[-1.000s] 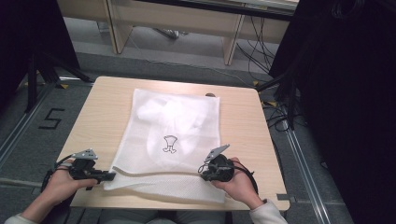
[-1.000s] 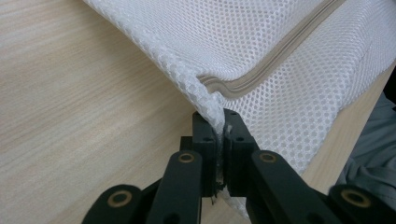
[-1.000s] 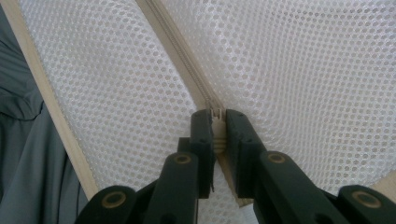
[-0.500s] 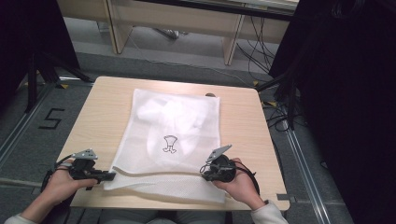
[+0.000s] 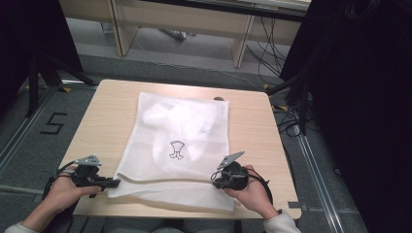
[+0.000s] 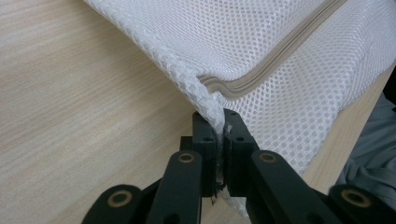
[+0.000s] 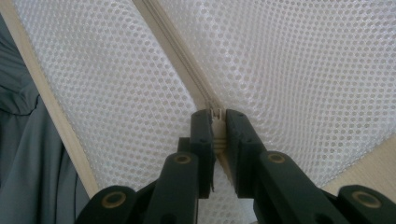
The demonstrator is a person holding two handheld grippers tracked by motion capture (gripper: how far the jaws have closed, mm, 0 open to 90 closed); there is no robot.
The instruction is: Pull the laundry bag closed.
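On the table (image 5: 111,116), a mesh bag (image 5: 180,145) is laid flat (garment inside); its near-left corner is pinched by the left gripper (image 6: 219,128), and its zip pull (image 7: 216,114) is clamped by the right gripper (image 7: 217,122).

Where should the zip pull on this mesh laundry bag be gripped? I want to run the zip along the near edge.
Grip the small zip pull on its flat sides, coming from the person's edge of the table, as the right gripper does. The zip lies flat along the mesh bag, so a low approach suits. The left gripper pinches the bag's corner to keep it taut.
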